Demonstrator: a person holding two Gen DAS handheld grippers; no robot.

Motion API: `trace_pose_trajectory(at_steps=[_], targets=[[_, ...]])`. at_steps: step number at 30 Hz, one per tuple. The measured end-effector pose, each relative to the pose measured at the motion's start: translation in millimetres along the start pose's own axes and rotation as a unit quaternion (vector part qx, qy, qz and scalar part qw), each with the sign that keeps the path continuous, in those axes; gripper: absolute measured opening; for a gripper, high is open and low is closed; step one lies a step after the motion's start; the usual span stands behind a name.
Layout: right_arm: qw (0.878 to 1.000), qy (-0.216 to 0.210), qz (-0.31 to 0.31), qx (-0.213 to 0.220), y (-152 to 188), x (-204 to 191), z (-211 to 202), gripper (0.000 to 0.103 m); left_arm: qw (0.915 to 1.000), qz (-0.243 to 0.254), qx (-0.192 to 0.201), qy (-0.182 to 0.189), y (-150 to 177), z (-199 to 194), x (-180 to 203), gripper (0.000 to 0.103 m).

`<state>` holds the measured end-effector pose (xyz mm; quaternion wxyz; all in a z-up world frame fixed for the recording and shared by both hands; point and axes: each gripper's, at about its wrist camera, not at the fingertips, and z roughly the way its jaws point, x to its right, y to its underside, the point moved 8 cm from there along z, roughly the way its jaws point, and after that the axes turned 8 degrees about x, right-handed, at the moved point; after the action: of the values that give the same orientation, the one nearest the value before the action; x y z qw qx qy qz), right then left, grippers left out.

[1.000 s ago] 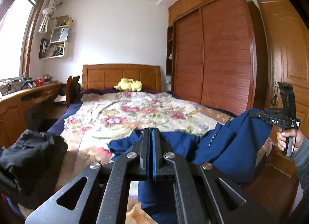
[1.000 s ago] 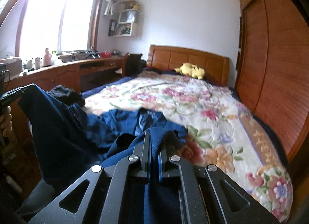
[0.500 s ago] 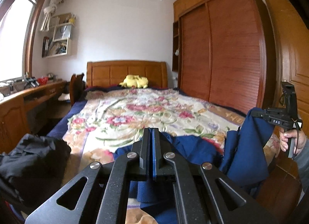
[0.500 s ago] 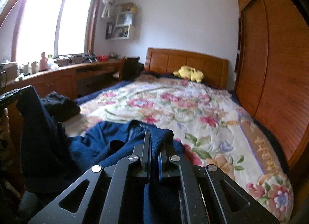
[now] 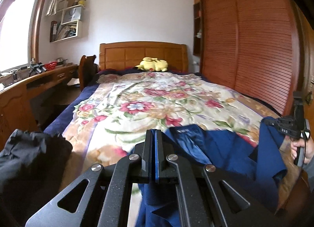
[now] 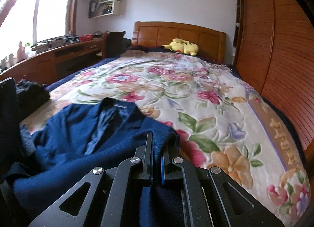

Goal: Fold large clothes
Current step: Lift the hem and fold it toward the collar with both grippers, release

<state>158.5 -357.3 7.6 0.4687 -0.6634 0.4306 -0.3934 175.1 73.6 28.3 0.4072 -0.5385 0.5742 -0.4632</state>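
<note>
A navy blue jacket (image 6: 82,129) lies spread on the near end of a bed with a floral bedspread (image 6: 176,89), collar pointing toward the headboard. My right gripper (image 6: 156,138) is shut on the jacket's near right edge, cloth pinched between its jaws. My left gripper (image 5: 155,134) is shut on a thin fold of the same blue jacket (image 5: 215,148), which hangs below it. In the left wrist view the other gripper (image 5: 288,127) shows at the far right, held by a hand (image 5: 302,148), with jacket cloth draped from it.
A black garment (image 5: 29,158) is heaped at the bed's near left corner. A yellow plush toy (image 6: 182,46) rests by the wooden headboard (image 5: 143,54). A wooden desk (image 5: 29,89) and chair line the left wall; slatted wardrobe doors (image 5: 245,50) flank the right side.
Both grippers have moved forward over the bed and lower, carrying the jacket with them. The jacket, earlier hanging bunched between them, now lies spread flatter on the bedspread with its collar showing.
</note>
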Motion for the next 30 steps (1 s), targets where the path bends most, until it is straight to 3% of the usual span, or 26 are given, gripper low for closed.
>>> trace_pose_trajectory(at_steps=[5,12,20,25,28,30], targets=[[1.000,0.018,0.006,0.015,-26.7,11.5,43.4,0.005,0.9994,0.004,-0.009,-0.034,-5.8,45.9,-15.2,0.002],[0.998,0.062,-0.005,0.017,-42.6,21.7,99.8,0.004,0.9980,-0.023,-0.023,-0.054,-5.9,92.1,-39.4,0.002],[0.994,0.110,0.006,0.005,-38.2,22.7,147.1,0.005,0.9974,-0.009,-0.035,-0.063,-5.1,122.5,-41.2,0.002],[0.994,0.100,-0.012,-0.034,-21.0,4.2,166.0,0.004,0.9971,-0.011,-0.063,-0.041,14.4,124.8,-34.6,0.003],[0.995,0.089,-0.014,-0.044,-19.9,-3.6,166.4,0.006,0.9964,-0.001,-0.081,-0.025,26.8,122.9,-25.6,0.013],[0.995,0.086,-0.015,-0.043,-22.7,-7.5,159.6,0.011,0.9965,0.006,-0.081,-0.019,31.8,116.8,-18.8,0.032]])
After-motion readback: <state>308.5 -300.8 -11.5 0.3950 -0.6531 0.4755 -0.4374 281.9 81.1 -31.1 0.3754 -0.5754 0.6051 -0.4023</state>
